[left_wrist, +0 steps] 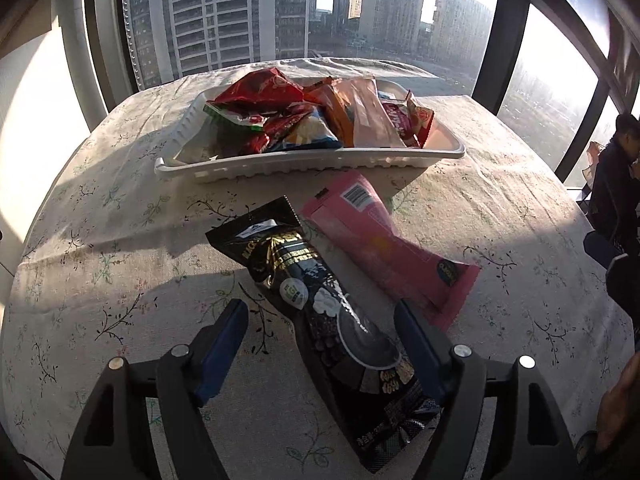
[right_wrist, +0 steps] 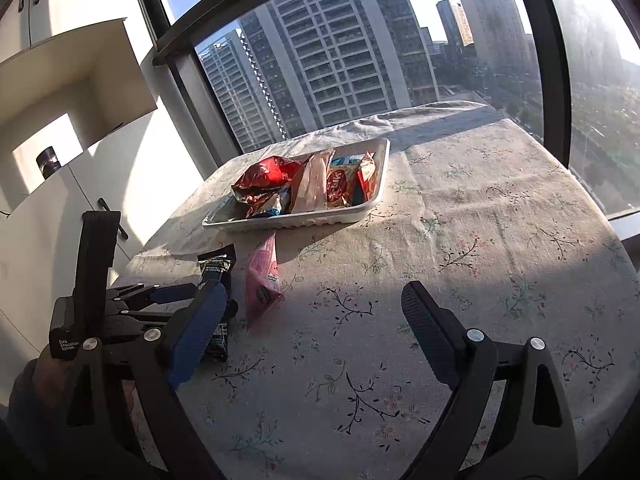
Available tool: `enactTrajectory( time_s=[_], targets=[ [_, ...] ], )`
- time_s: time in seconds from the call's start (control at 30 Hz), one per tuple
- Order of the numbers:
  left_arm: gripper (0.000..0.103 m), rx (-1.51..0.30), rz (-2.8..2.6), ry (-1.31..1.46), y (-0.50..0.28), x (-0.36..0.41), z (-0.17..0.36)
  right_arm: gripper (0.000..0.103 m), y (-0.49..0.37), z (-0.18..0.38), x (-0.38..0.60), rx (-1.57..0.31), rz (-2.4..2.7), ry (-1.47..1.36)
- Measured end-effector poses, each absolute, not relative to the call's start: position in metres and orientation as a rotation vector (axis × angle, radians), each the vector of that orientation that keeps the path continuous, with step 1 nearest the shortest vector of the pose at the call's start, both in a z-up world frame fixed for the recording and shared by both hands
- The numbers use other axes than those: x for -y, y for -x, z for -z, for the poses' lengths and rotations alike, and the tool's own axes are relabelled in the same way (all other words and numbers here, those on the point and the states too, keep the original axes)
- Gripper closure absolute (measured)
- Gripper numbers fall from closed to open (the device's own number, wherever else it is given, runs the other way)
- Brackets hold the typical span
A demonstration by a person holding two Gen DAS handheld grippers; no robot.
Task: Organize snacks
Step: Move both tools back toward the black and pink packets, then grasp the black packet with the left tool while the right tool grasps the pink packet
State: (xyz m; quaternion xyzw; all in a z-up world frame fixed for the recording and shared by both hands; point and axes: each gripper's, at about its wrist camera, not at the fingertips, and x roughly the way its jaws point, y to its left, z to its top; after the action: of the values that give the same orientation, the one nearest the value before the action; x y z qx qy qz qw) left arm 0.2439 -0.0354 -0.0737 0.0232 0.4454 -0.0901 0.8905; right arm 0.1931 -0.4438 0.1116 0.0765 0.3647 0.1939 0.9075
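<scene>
The black snack packet (left_wrist: 320,312) lies flat on the bench (left_wrist: 120,240), running lengthwise from near the white tray (left_wrist: 304,162) back toward you. Your left claw (left_wrist: 324,332) straddles its lower half: the right finger sits at the packet's edge, the left finger stands clear of it over bare cloth, so the claw is released, not gripping, with the packet between its fingers. Just beside the black packet, on its right in the left wrist view, lies the pink snack packet (left_wrist: 384,244), barcode side up, angled the same way; the two touch or nearly touch along their near edges, and I cannot tell which.

Beyond both packets sits the white tray, already loaded with snacks: a crumpled red bag (left_wrist: 260,90) at the left, an orange and tan packet (left_wrist: 360,112) in the middle, and a small red packet (left_wrist: 420,116) leaning at the right end.

Your right claw (right_wrist: 316,320) hangs over bare floral cloth well to the right of the packets, its fingers spread wide with nothing between them. In its view your left claw shows at the lower left, over the black packet (right_wrist: 216,268), with the pink one (right_wrist: 262,276) beside it.

A person (left_wrist: 616,184) in dark clothing sits at the far right by the window (left_wrist: 240,12).
</scene>
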Motion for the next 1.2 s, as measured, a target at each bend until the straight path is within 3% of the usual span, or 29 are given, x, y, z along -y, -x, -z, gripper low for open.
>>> enactTrajectory(
  time_s=[0.07,0.13,0.23,0.53,0.87,1.1,1.2],
  targets=[
    [0.029,-0.921,0.178,-0.065,-0.247,0.038,0.077,0.013,-0.193,-0.11,0.438,-0.758,-0.411,-0.146],
    [0.046,-0.915,0.183,-0.048,-0.247,0.034,0.075,0.013,-0.192,-0.109,0.432,-0.761,-0.418,-0.124],
    [0.06,-0.922,0.189,-0.04,-0.248,0.028,0.073,0.013,-0.19,-0.107,0.424,-0.767,-0.421,-0.1],
    [0.077,-0.922,0.232,-0.043,-0.244,0.014,0.069,0.013,-0.195,-0.104,0.399,-0.817,-0.445,0.011],
    [0.078,-0.868,0.299,0.049,-0.212,-0.023,0.056,0.019,-0.241,-0.084,0.345,-0.947,-0.482,0.197],
    [0.078,-0.828,0.301,0.107,-0.202,-0.051,0.045,0.043,-0.285,-0.05,0.298,-1.061,-0.47,0.335],
    [0.078,-0.818,0.306,0.122,-0.202,-0.06,0.044,0.047,-0.297,-0.043,0.289,-1.074,-0.468,0.354]
  ],
)
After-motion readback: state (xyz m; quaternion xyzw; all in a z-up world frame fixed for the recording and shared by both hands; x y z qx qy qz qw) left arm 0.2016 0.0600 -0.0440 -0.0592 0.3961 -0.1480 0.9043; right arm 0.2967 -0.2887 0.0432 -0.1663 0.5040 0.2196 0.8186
